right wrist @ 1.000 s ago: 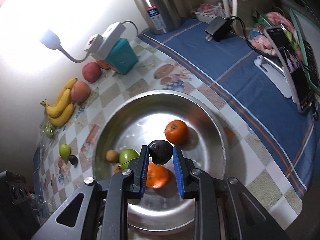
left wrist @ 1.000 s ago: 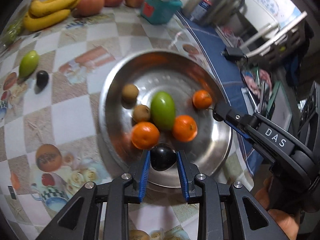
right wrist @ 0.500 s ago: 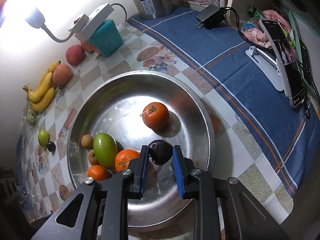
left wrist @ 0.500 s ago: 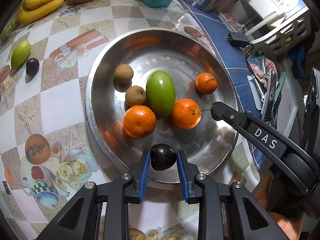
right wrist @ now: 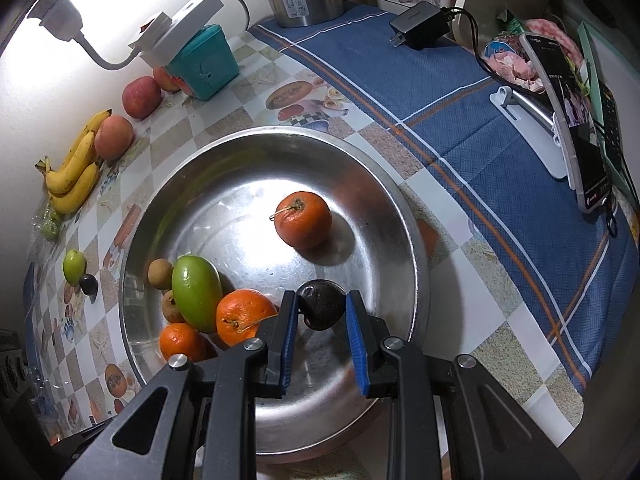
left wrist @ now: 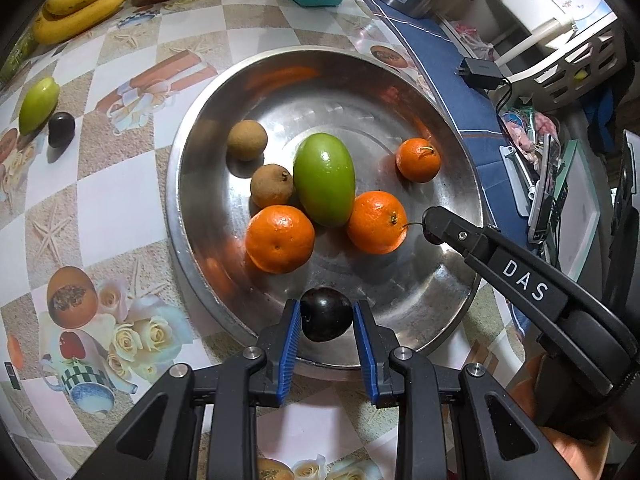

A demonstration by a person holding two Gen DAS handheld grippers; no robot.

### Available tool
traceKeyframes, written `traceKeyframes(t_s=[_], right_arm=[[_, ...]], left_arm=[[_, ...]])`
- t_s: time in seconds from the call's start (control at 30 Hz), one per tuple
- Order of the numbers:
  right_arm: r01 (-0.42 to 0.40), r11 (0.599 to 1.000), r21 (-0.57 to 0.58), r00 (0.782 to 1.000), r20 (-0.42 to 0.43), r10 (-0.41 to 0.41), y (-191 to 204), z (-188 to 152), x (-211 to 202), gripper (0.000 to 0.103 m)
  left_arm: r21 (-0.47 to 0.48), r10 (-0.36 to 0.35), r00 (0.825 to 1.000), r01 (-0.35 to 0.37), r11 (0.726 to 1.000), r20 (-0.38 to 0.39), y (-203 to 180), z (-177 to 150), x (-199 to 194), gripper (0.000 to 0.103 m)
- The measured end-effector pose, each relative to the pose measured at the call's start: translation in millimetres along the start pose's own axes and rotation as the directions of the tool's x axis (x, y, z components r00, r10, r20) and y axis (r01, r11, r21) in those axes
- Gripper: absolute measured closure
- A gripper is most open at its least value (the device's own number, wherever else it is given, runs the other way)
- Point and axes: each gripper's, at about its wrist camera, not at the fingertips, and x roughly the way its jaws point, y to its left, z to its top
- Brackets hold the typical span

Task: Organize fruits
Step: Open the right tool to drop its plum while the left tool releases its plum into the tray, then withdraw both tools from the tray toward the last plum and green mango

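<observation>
While the left gripper (left wrist: 326,320) clamps a dark glossy plum (left wrist: 326,314) at lower centre, over the round steel bowl's (left wrist: 192,248) near rim, oranges sit mid-frame. Low in its own view, the right gripper (right wrist: 322,312) pinches a dull black round fruit (right wrist: 322,306) above that bowl.

**Bowl centre crowded, far side open**

The middle of the steel bowl (left wrist: 188,216) is blocked by a green mango (left wrist: 324,179), three oranges (left wrist: 279,238) and two brown fruits (left wrist: 247,140). Bare metal is left along the far wall and the near rim. At the right, passage is narrowed by the right gripper (left wrist: 434,226).
</observation>
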Motion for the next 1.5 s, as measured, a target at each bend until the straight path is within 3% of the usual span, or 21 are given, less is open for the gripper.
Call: traceKeyframes(t_s=[0.37,0.5,0.83,0.97,1.17,1.5], right_arm=[[0.010,1.000,-0.002,1.000,-0.014,-0.010,-1,0,5,0.076],[0.011,1.000,-0.001,1.000,-0.009,-0.011,-1,0,4,0.065],[0.003,1.000,-0.003,1.000,0.026,-0.003,1,3,-4,0.055],[-0.009,1.000,-0.007,0.998,0.059,0.009,3,4,-10,0.046],[-0.021,1.000,-0.014,0.997,0.070,0.022,6,6,-11,0.036],[-0.028,0.999,-0.039,0.997,0.065,0.031,12,5,-7,0.028]], left_arm=[[0.014,0.002,1.000,-0.003,1.000,0.005,-1,1,-2,0.066],[0.021,-0.002,1.000,0.002,1.000,0.009,-3,1,-4,0.065],[0.026,-0.015,0.999,0.014,1.000,0.043,-4,0,-16,0.055],[0.021,-0.023,0.998,0.022,1.000,0.065,0,1,-25,0.043],[-0.006,-0.023,0.995,0.024,1.000,0.092,12,4,-37,0.036],[-0.144,0.134,0.978,-0.111,0.983,0.161,64,12,-59,0.021]])
